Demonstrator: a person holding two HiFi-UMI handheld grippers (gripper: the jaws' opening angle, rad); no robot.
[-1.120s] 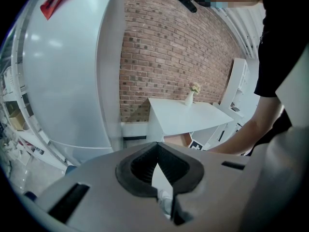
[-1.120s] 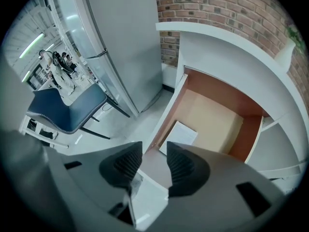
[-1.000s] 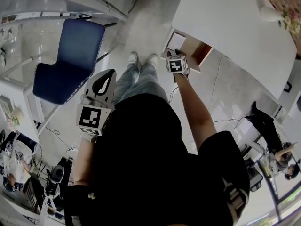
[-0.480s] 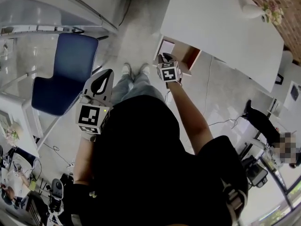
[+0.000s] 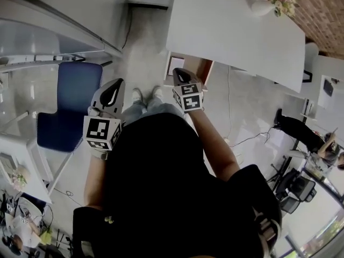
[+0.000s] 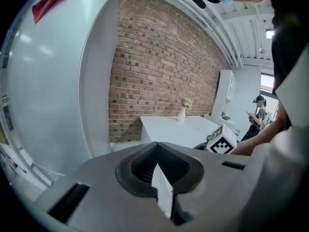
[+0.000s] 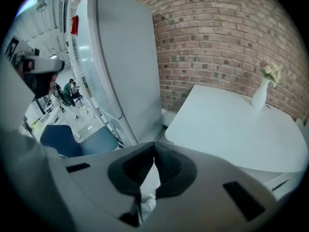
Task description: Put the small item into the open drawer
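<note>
While both grippers hang raised in front of the person, the right gripper point(image 5: 181, 78) sits just short of the open drawer point(image 5: 205, 70) under the white table point(image 5: 231, 26), jaws clenched, pads meeting. The left gripper point(image 6: 157, 161) is likewise clenched, off to the side, well apart from the drawer. A pale sliver shows in each seam; can't tell whether it is more than the gripper's own part. The small item point(image 5: 176, 65) is probably the pale patch lying inside the drawer, too small to confirm. Judgement: deposit looks made. To finish well, check the item lies fully inside, clear of the front edge; lift the right gripper straight away, avoiding drawer front and table edge.
</note>
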